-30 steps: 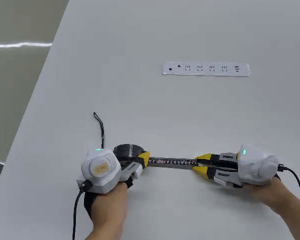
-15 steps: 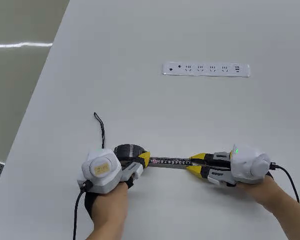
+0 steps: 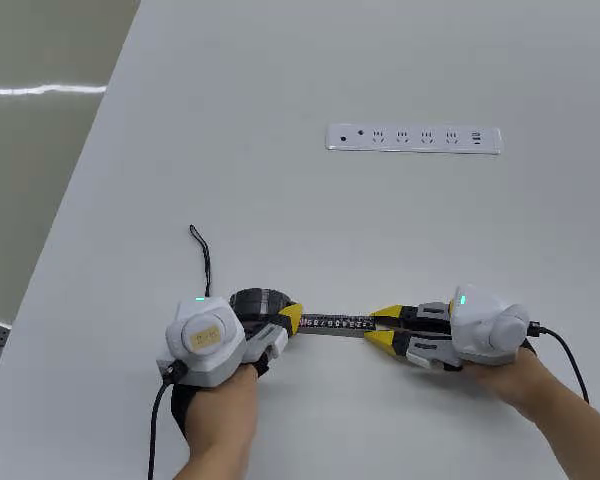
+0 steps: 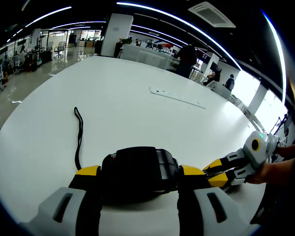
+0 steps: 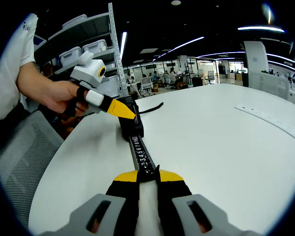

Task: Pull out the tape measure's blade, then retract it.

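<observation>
A black tape measure case (image 3: 257, 304) lies on the white table, gripped by my left gripper (image 3: 280, 324); in the left gripper view its yellow-tipped jaws sit on either side of the case (image 4: 139, 169). A short length of blade (image 3: 336, 323) with printed numbers runs from the case to my right gripper (image 3: 383, 328), which is shut on the blade's end. In the right gripper view the blade (image 5: 141, 156) leads away from the closed jaws to the case (image 5: 130, 121). A black wrist strap (image 3: 200, 254) trails from the case across the table.
A white power strip (image 3: 414, 138) lies further back on the table (image 3: 280, 150). The table's left edge runs diagonally, with floor beyond. Cables hang from both grippers. A grey mesh chair (image 5: 19, 162) stands beside the table in the right gripper view.
My right gripper has moved left toward the case, and the exposed length of blade is shorter. The left gripper and case stay put.
</observation>
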The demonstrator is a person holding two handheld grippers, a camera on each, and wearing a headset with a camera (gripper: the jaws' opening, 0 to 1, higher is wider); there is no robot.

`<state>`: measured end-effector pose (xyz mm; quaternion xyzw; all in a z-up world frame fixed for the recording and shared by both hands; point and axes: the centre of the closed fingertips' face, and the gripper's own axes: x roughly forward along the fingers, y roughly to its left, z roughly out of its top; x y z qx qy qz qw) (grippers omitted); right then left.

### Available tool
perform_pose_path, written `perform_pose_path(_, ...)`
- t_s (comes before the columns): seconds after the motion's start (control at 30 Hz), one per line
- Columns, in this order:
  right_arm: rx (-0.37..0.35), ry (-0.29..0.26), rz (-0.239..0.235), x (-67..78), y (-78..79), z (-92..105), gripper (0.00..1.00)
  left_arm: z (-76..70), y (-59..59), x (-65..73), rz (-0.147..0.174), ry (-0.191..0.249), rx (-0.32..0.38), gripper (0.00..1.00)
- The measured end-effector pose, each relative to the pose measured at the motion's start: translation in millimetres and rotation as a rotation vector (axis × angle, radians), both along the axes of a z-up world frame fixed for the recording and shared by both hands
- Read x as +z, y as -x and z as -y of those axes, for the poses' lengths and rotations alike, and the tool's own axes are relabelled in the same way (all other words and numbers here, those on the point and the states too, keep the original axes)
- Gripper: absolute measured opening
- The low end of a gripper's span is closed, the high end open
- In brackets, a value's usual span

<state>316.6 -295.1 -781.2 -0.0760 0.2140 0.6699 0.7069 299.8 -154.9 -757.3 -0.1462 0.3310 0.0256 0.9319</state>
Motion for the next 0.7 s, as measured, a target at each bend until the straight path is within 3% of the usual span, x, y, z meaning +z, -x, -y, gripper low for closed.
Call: perform_pose_path(0.7,0.024,-0.006,0.000,-1.4,6.0,-21.8,0.12,0.1,0.7,-0.1,0.000,0.002,0.002,0.59)
